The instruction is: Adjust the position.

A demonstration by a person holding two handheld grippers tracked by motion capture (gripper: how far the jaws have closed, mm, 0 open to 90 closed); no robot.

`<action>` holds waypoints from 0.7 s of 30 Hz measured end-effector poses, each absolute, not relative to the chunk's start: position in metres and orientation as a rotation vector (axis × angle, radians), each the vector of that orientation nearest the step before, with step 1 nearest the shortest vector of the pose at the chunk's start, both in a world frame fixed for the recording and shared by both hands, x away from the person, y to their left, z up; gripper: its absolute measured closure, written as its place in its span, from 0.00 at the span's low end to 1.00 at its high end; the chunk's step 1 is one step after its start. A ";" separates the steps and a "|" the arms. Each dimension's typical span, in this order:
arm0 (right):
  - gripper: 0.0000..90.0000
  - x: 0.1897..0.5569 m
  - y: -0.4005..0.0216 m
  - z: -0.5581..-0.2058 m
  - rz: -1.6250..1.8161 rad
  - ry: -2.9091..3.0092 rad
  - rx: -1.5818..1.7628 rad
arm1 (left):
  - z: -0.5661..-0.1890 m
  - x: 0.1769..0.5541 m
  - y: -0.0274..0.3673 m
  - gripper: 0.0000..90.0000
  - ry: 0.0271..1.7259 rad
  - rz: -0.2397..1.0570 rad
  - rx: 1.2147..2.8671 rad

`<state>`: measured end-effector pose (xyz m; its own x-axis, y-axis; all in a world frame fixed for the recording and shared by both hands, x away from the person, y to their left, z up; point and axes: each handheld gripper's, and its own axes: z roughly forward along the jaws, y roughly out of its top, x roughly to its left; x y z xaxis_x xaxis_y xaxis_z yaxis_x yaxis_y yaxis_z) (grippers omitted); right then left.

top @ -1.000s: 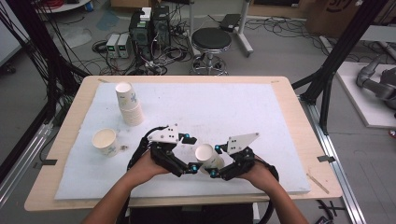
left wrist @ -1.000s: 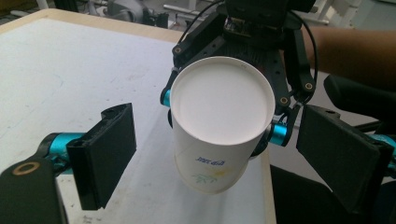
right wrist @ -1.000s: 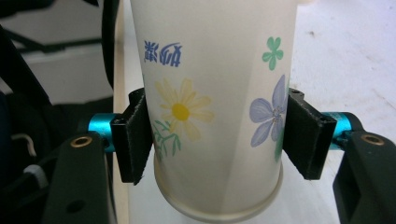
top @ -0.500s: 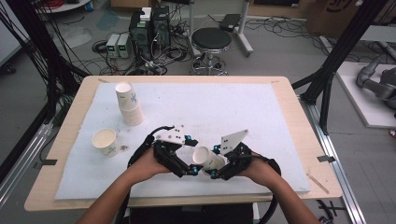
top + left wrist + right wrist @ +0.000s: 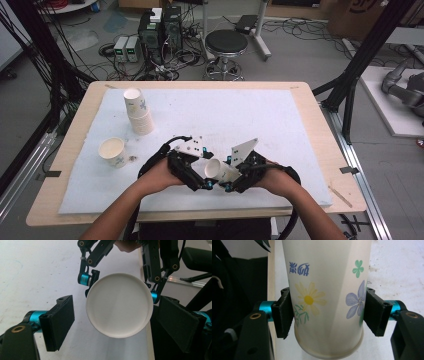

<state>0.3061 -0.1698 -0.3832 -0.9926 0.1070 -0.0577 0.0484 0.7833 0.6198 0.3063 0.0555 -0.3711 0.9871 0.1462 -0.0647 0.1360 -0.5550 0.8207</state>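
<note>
The paper cup point(image 5: 218, 169) lies on its side low in the middle of the high view, long axis level, mouth toward the left tongs point(image 5: 199, 175). The right tongs point(image 5: 329, 315) clamp its flowered wall. The left tongs' jaws, just closing slightly, flank the rim without pressing. White-covered table point(image 5: 280, 125); cluttered lab floor point(image 5: 300, 55) beyond.

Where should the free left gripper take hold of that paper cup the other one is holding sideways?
Probably near the rim of the paper cup, coming straight at its open mouth with a jaw on either side. The right gripper already clamps the lower wall near the base, so only the wider, stiffer upper part is free for the left gripper.
</note>
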 end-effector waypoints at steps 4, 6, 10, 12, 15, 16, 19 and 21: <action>0.37 0.305 -0.166 -0.386 0.936 2.895 0.109 | -0.372 0.306 0.052 0.18 0.186 0.004 2.192; 0.37 0.304 -0.165 -0.386 0.930 2.906 0.100 | -0.373 0.307 0.051 0.19 0.182 0.000 2.201; 0.37 0.305 -0.163 -0.385 0.914 2.913 0.094 | -0.375 0.307 0.049 0.21 0.180 -0.009 2.211; 0.37 0.305 -0.163 -0.385 0.899 2.912 0.105 | -0.375 0.307 0.048 0.23 0.177 -0.009 2.216; 0.37 0.305 -0.161 -0.385 0.868 2.926 0.103 | -0.375 0.308 0.047 0.26 0.176 -0.009 2.224; 0.37 0.305 -0.161 -0.385 0.858 2.924 0.099 | -0.375 0.308 0.047 0.27 0.172 -0.014 2.232; 0.37 0.306 -0.160 -0.385 0.846 2.930 0.095 | -0.376 0.308 0.046 0.32 0.168 -0.019 2.239; 0.37 0.306 -0.160 -0.385 0.840 2.938 0.095 | -0.377 0.307 0.046 0.36 0.161 -0.013 2.242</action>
